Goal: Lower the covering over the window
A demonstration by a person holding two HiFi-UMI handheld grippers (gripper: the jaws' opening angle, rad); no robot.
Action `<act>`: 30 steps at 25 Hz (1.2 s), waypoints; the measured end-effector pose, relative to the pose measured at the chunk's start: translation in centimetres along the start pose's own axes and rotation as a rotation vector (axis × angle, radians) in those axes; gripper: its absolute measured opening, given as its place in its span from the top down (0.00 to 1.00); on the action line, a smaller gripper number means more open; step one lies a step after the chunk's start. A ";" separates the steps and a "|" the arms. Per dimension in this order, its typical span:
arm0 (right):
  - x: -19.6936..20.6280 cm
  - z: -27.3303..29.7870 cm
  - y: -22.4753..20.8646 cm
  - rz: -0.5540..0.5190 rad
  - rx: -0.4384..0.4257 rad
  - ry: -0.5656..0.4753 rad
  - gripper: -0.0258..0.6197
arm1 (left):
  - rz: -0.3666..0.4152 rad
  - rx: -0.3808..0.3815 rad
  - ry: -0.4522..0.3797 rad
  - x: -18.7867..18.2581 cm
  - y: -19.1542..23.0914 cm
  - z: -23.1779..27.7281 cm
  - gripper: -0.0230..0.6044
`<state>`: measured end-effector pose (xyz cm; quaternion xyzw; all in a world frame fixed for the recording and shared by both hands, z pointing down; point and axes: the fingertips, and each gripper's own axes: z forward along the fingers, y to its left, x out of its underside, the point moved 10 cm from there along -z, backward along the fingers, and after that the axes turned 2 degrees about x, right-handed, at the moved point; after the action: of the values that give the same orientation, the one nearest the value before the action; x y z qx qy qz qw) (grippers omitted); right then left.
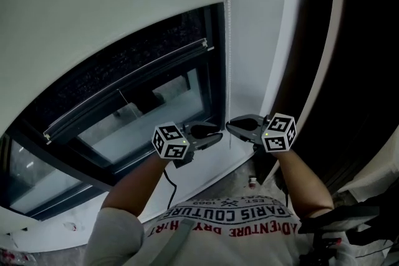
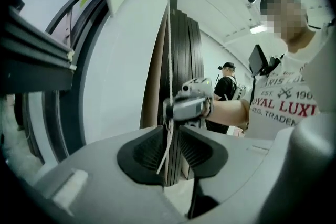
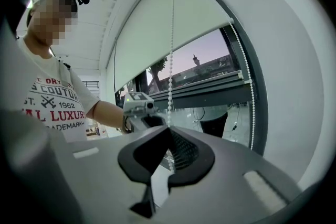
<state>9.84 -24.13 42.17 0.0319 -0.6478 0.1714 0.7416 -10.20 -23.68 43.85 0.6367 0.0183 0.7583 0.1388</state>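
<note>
A white roller blind [image 1: 93, 3] covers the upper part of the dark-framed window [image 1: 143, 115]; its lower edge shows in the right gripper view [image 3: 168, 55]. The bead chain [image 1: 226, 40] hangs down the window's right side. My right gripper [image 1: 232, 128] is shut on this chain, which runs down into its closed jaws [image 3: 169, 136]. My left gripper [image 1: 215, 136] faces it from the left at about the same height. Its jaws [image 2: 170, 139] stand open with the chain [image 2: 170, 60] passing loosely between them. Each gripper appears in the other's view.
A white wall strip [image 1: 262, 28] and a dark upright panel [image 1: 318, 40] stand right of the window. The chain's second strand [image 3: 247, 76] hangs along the frame. A white sill [image 1: 206, 171] lies below. Another person [image 2: 227, 81] stands far back in the room.
</note>
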 end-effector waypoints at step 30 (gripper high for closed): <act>0.3 0.6 0.2 0.063 -0.041 -0.026 0.95 | 0.079 0.120 -0.178 -17.1 0.5 -0.3 0.94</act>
<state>9.28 -24.01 42.54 -0.0014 -0.6615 0.1812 0.7277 -8.05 -28.12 27.44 0.7090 0.0261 0.7011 0.0717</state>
